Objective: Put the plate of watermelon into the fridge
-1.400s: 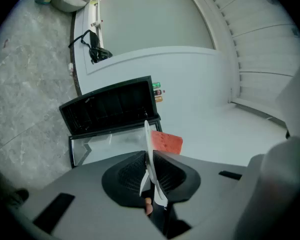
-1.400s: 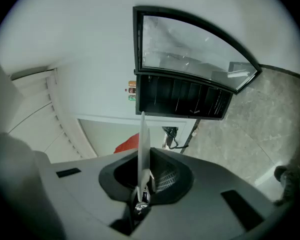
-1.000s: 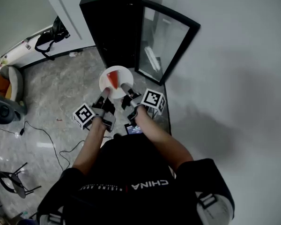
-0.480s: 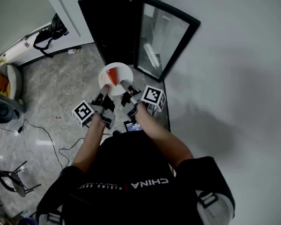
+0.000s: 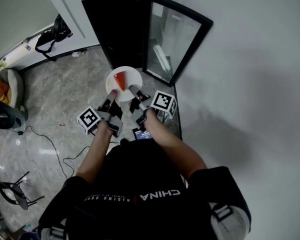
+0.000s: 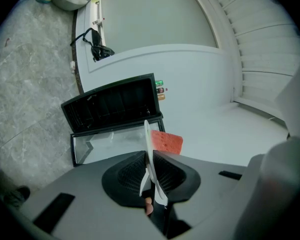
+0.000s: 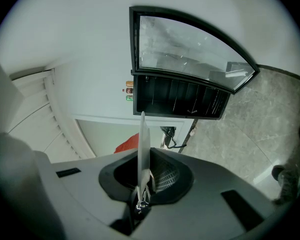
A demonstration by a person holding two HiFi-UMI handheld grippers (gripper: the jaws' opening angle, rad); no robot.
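A white plate (image 5: 125, 79) carries one red wedge of watermelon (image 5: 120, 80). Both grippers hold it by its near rim: my left gripper (image 5: 111, 95) on the left side, my right gripper (image 5: 131, 90) on the right. The left gripper view shows the plate (image 6: 148, 144) edge-on between shut jaws, with the watermelon (image 6: 166, 142) beyond it. The plate (image 7: 142, 144) stands edge-on in the right gripper view too, and a red bit of watermelon (image 7: 128, 144) peeks out left of it. The black fridge (image 5: 117, 24) stands just ahead, its glass door (image 5: 172, 39) swung open to the right.
A white wall runs along the right. Grey marble floor (image 5: 65, 89) spreads to the left, with cables (image 5: 45, 144) on it. A black bag (image 5: 52, 34) leans at a white door frame. Small bottles (image 6: 159, 91) stand on the fridge top.
The plate and both grippers have moved slightly nearer the fridge; the fridge looks a little larger in both gripper views. Both grips are unchanged.
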